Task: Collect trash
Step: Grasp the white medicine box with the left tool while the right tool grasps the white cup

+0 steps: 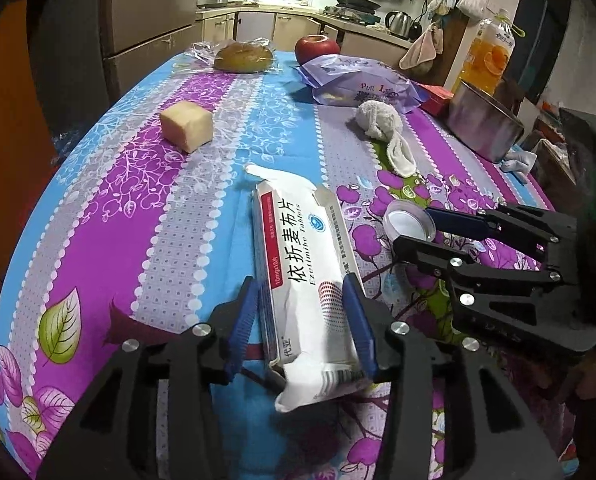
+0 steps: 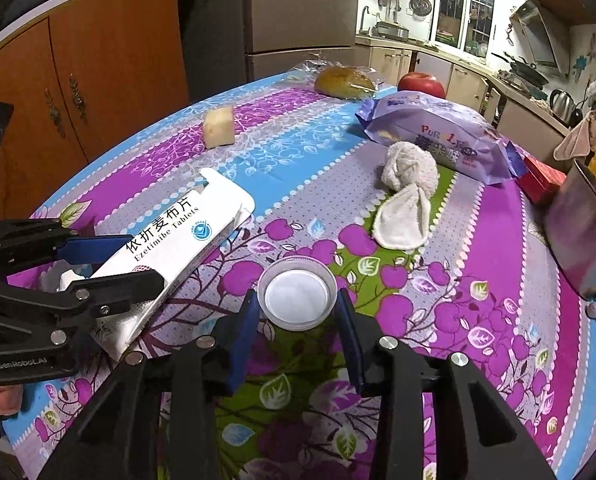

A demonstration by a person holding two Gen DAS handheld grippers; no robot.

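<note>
A white, crumpled medicine box (image 1: 304, 272) labelled Ezetimibe Tablets lies on the flowered tablecloth. My left gripper (image 1: 304, 320) straddles its near end with both blue pads touching its sides. The box also shows in the right wrist view (image 2: 177, 240), with the left gripper (image 2: 113, 260) around it. A white jar lid (image 2: 296, 298) lies open side up between the blue fingers of my right gripper (image 2: 296, 312), which stand at its two sides. The lid (image 1: 408, 223) and right gripper (image 1: 418, 232) also show in the left wrist view.
On the table (image 1: 109, 248) lie a crumpled white cloth (image 2: 408, 188), a purple snack bag (image 2: 442, 140), a cake cube (image 1: 186, 124), wrapped bread (image 1: 242, 56), a red apple (image 1: 317, 47), a red box (image 2: 540, 178), a steel pot (image 1: 484, 122) and a juice bottle (image 1: 492, 54).
</note>
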